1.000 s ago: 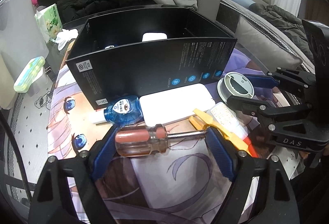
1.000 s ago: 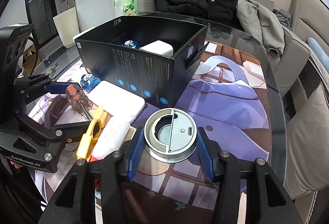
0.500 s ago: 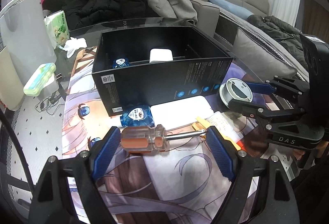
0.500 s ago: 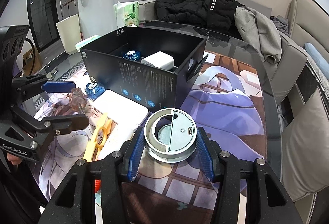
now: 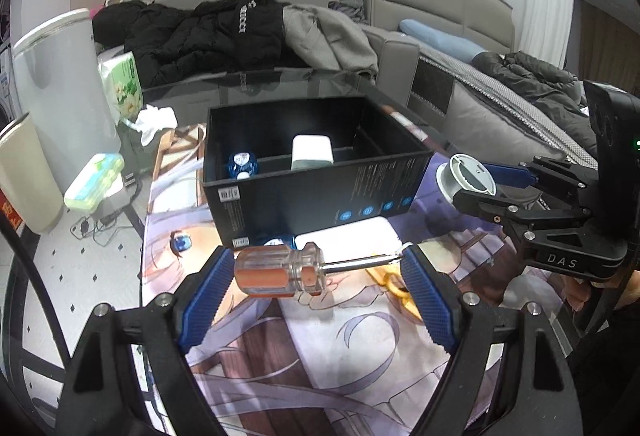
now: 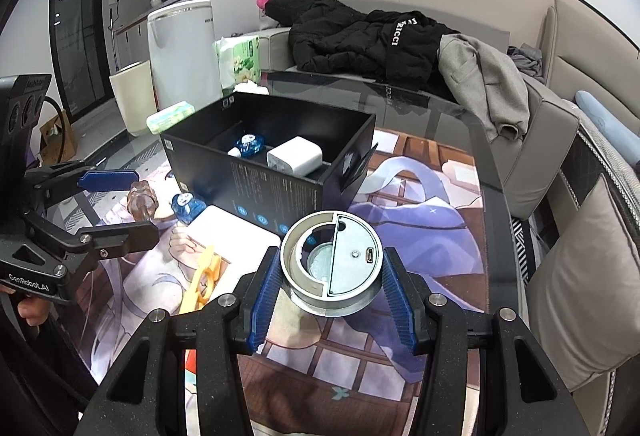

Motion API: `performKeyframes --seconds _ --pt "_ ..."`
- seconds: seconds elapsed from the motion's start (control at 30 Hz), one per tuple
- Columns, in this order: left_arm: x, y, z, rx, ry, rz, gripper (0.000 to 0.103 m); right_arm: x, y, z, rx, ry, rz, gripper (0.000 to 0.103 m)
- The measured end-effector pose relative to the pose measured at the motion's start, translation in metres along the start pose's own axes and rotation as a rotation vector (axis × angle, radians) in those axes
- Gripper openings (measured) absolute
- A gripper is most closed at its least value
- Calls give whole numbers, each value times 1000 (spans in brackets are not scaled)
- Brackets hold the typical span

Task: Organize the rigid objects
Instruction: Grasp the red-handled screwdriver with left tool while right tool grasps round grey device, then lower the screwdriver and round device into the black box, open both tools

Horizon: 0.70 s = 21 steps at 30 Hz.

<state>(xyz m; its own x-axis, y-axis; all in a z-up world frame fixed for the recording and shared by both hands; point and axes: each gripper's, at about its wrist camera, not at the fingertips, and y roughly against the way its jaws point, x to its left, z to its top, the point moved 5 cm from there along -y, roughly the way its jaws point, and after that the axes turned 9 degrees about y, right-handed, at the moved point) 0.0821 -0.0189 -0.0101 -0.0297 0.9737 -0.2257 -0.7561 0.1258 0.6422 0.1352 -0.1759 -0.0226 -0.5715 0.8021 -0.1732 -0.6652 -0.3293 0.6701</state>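
Note:
My left gripper [image 5: 316,276] is shut on a screwdriver [image 5: 288,270] with a clear orange handle, held crosswise above the mat. My right gripper [image 6: 331,278] is shut on a round grey disc device [image 6: 331,262], lifted above the mat; it also shows in the left wrist view [image 5: 466,177]. The black open box [image 5: 320,187] stands ahead, holding a blue bottle [image 5: 242,163] and a white charger [image 5: 312,151]. In the right wrist view the box [image 6: 256,191] is ahead and to the left of the disc, and the left gripper [image 6: 120,203] holds the screwdriver [image 6: 142,201] beside it.
On the printed mat [image 5: 360,348] lie a white flat pack [image 6: 232,240], a second blue bottle [image 6: 186,205] and a yellow tool [image 6: 202,282]. A green case [image 5: 94,181], tissue pack [image 5: 122,89] and white appliance [image 6: 184,47] stand at the left. Coats [image 6: 384,39] lie on the sofa behind.
Both grippers have risen with their loads: the screwdriver and the disc are lifted off the mat. The box now shows from higher up, its inside visible.

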Motion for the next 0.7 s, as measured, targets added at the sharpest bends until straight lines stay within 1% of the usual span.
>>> performKeyframes --seconds 0.07,0.33,0.7 --pt "-2 6 5 -27 -12 -6 85 -2 7 5 -28 -9 -7 50" --pt "-6 18 21 -100 -31 -20 85 -3 18 14 -77 -21 -16 50" --pt "3 20 45 -180 -27 -3 85 2 27 35 -149 -18 -11 50"
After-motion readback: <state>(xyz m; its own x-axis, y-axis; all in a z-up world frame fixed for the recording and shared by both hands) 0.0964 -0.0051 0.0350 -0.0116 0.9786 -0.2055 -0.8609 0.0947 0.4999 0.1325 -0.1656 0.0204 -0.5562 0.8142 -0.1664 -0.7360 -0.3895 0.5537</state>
